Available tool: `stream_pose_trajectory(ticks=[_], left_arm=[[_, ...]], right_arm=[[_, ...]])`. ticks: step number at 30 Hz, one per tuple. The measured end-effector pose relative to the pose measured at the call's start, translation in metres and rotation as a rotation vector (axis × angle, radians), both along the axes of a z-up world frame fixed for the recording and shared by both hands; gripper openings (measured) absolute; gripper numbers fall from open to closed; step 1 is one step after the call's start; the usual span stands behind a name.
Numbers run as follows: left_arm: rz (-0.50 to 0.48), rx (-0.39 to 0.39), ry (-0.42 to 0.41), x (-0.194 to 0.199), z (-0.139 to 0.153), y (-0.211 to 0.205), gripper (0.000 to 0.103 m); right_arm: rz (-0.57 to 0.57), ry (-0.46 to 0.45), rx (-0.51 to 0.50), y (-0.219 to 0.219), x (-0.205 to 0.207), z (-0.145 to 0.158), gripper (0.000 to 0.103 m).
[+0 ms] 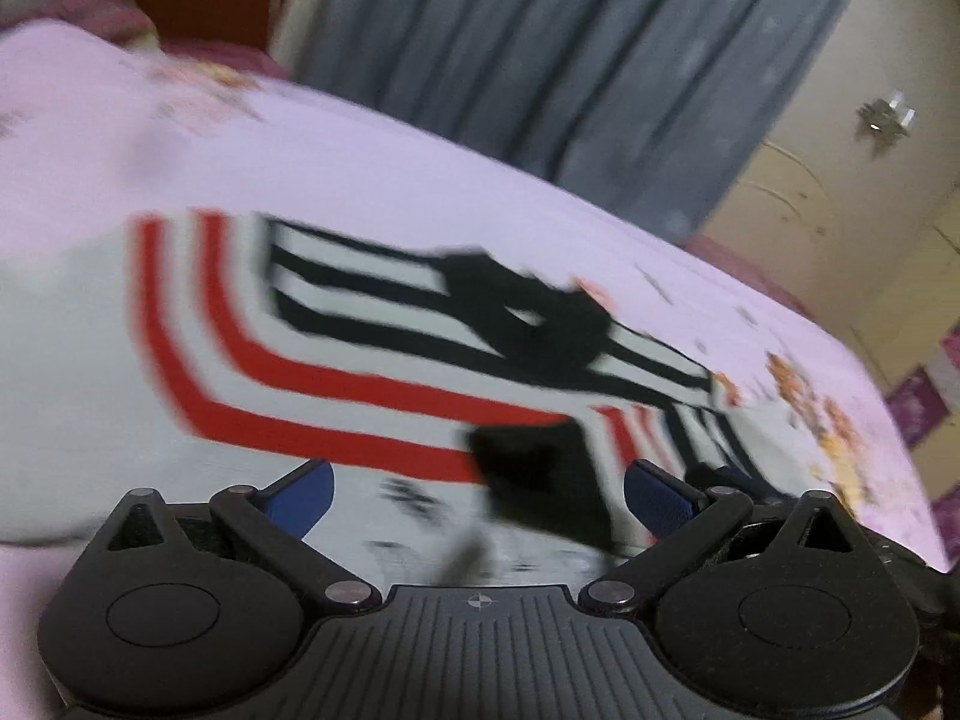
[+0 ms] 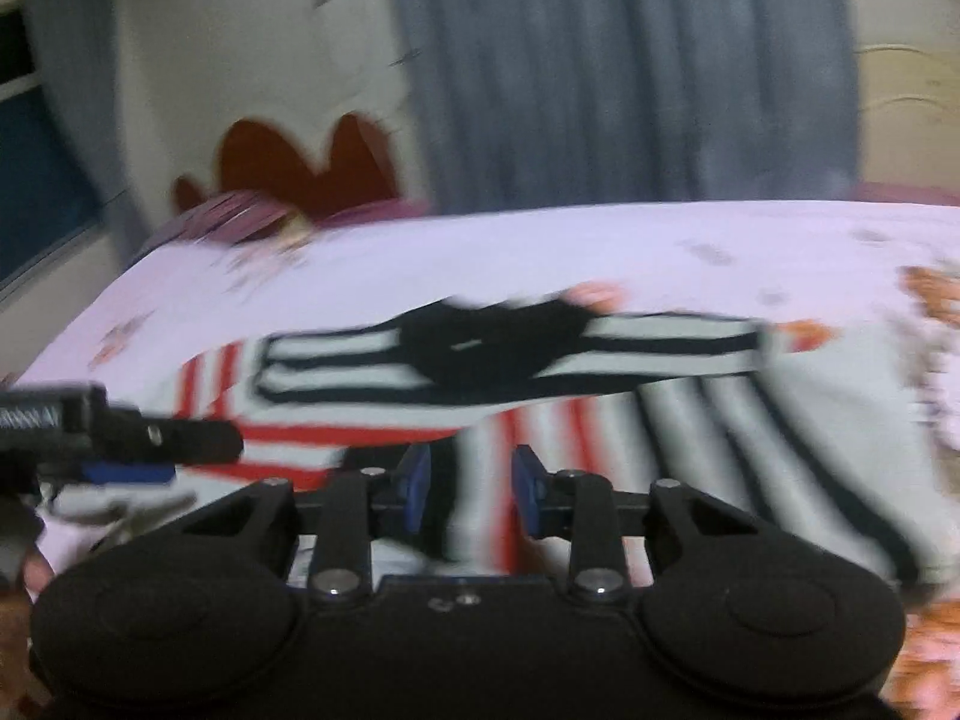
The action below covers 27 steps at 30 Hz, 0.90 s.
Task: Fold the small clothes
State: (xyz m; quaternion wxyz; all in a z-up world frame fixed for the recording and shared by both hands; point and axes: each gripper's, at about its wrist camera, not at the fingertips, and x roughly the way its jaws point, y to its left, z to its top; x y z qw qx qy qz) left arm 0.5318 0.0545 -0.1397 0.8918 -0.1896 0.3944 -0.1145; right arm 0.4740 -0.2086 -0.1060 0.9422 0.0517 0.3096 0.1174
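Note:
A small white garment with red and black stripes and a black collar patch lies spread on the bed. In the left wrist view my left gripper is open, its blue pads wide apart just above the garment's near part. In the right wrist view the same garment lies ahead, partly folded over itself. My right gripper is open with a striped strip of cloth between its blue pads, not pinched. The left gripper shows at the left edge of that view. Both views are motion-blurred.
The bed has a pale lilac sheet with orange flower prints. A red and white headboard and purple pillows lie at its far end. Grey curtains and a cream wardrobe stand behind.

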Motion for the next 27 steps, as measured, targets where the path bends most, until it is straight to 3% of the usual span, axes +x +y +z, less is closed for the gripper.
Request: stream_pose_trajectory(ticks=[1,2,4,6,8,11,13,16,18,27], left_arm=[[-0.011,0.000,0.027,0.008,-0.006,-0.010,0.076],[-0.017,-0.008,0.062,0.017,-0.013,-0.019,0.068],[-0.018,-0.016,0.110,0.029,-0.023,-0.032,0.065],[-0.017,0.045,0.112,0.037,-0.029,-0.047,0.056],[-0.034,0.111,0.086,0.042,-0.031,-0.060,0.009],[-0.043,0.116,0.043,0.045,-0.025,-0.065,0.006],[-0.020,0.143,-0.065,0.035,-0.004,-0.058,0.006],[0.028,0.204,-0.149,0.021,0.018,-0.035,0.006],[0.043,0.250,-0.133,0.020,0.013,-0.022,0.006],[0.089,0.259,-0.060,0.009,-0.022,-0.016,0.006]], right_arm=[[-0.041,-0.006,0.004,-0.015,-0.003,0.004,0.029],[-0.081,-0.011,0.006,-0.028,-0.005,0.008,0.029],[-0.163,-0.024,0.022,-0.057,-0.011,0.015,0.028],[-0.239,-0.027,0.041,-0.087,-0.018,0.019,0.028],[-0.308,-0.028,0.049,-0.110,-0.024,0.020,0.028],[-0.398,-0.019,0.088,-0.140,-0.029,0.019,0.028],[-0.447,-0.011,0.112,-0.155,-0.030,0.017,0.028],[-0.487,-0.010,0.139,-0.168,-0.032,0.014,0.028],[-0.488,-0.005,0.141,-0.173,-0.032,0.013,0.028],[-0.377,0.075,0.133,-0.155,-0.018,-0.006,0.028]])
